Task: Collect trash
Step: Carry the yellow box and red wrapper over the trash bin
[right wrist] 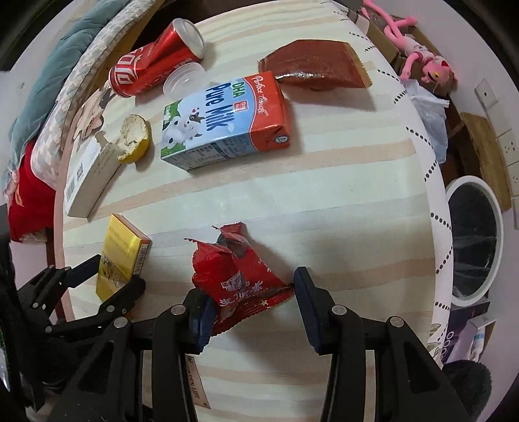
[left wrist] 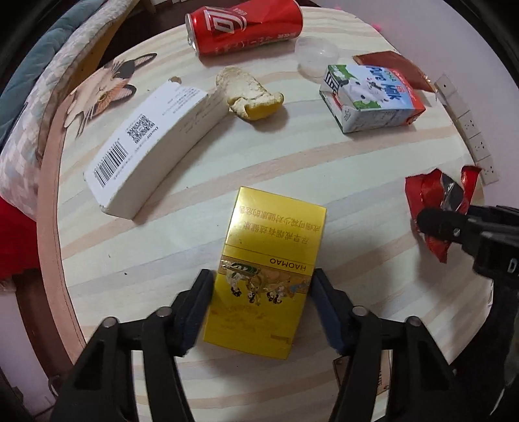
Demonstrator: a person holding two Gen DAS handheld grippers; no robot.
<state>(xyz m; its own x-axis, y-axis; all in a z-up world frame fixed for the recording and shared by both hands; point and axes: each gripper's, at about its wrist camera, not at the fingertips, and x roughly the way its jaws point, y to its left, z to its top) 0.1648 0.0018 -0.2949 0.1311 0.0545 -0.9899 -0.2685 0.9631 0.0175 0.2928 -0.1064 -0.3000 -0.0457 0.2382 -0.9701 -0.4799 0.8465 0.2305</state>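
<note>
My left gripper (left wrist: 262,305) stands around a yellow cigarette pack (left wrist: 269,259) lying on the round table (left wrist: 292,168); its pads touch or nearly touch both sides. It also shows in the right wrist view (right wrist: 121,256). My right gripper (right wrist: 251,311) is open around a crumpled red snack wrapper (right wrist: 236,279), which lies between the jaws, touching the left pad. The wrapper also shows in the left wrist view (left wrist: 434,198). A white bin with a black bag (right wrist: 470,246) stands on the floor to the right of the table.
On the table lie a dented red cola can (left wrist: 243,26), an orange peel (left wrist: 249,94), a white barcode box (left wrist: 149,146), a milk carton (left wrist: 369,97), a clear plastic lid (left wrist: 316,55) and a brown packet (right wrist: 318,65). A power strip (left wrist: 467,126) lies beyond the right edge.
</note>
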